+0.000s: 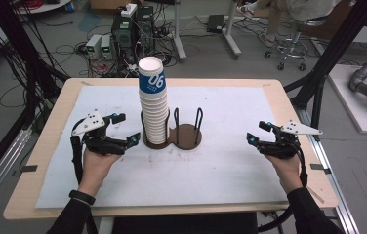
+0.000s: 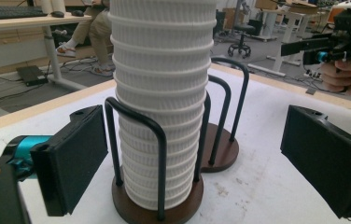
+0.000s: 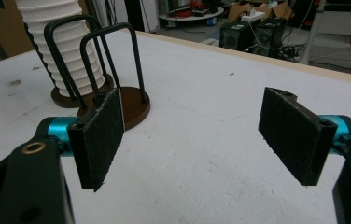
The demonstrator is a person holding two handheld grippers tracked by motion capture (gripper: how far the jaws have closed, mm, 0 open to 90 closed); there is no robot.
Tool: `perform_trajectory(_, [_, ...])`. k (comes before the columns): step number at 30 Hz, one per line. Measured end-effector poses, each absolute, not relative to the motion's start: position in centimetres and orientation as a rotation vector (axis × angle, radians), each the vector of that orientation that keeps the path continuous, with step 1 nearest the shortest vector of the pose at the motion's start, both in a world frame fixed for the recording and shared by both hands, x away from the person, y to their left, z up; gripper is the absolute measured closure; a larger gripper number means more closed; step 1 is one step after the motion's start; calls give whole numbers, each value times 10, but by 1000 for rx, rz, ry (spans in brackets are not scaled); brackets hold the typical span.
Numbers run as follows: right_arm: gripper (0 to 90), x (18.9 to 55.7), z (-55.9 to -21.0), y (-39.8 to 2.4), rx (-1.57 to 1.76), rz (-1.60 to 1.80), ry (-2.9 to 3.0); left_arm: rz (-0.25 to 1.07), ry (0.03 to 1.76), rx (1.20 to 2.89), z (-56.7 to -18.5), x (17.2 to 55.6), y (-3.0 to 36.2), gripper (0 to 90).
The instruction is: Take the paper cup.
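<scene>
A tall stack of white ribbed paper cups (image 1: pixel 153 105) stands upright in the left slot of a brown two-slot holder (image 1: pixel 187 136) with black wire loops. Its top cup wears a blue band. The right slot (image 3: pixel 134 105) holds nothing. My left gripper (image 1: pixel 128 127) sits just left of the stack, open. In the left gripper view the stack (image 2: pixel 162 93) stands beyond the wide-apart pads (image 2: pixel 78 158), untouched. My right gripper (image 1: pixel 257 132) rests open to the right of the holder, well apart from it, nothing between its pads (image 3: pixel 295 135).
A white mat (image 1: pixel 220 170) covers the wooden table (image 1: pixel 45 141). Behind the far edge are computer boxes and cables on the floor (image 1: pixel 132 29), table legs and a seated person on a stool (image 1: pixel 294 29). Black frame posts (image 1: pixel 335 48) rise at both sides.
</scene>
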State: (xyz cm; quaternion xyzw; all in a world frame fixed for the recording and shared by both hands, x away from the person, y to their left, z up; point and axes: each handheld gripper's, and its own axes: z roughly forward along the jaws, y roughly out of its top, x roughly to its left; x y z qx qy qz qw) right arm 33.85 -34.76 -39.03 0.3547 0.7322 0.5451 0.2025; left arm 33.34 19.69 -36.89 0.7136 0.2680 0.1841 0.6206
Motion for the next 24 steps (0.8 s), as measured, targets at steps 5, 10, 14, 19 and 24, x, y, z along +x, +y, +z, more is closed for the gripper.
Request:
perform_trajectory(5, [231, 338, -390, -346, 984, 1519, 2042, 422, 613, 1634, -361, 337, 195, 72])
perform_trajectory(10, [232, 339, -389, -345, 978, 1519, 2041, 421, 611, 1629, -357, 344, 191, 72])
perform_trajectory(14, [231, 339, -390, -345, 974, 1518, 2045, 420, 593, 1628, -352, 353, 183, 72])
perform_trajectory(19, [231, 339, -390, -345, 975, 1520, 2045, 425, 590, 1637, -349, 360, 177, 72])
perform_trajectory(24, [231, 339, -390, -345, 973, 1520, 2046, 436, 578, 1630, -343, 368, 170, 71])
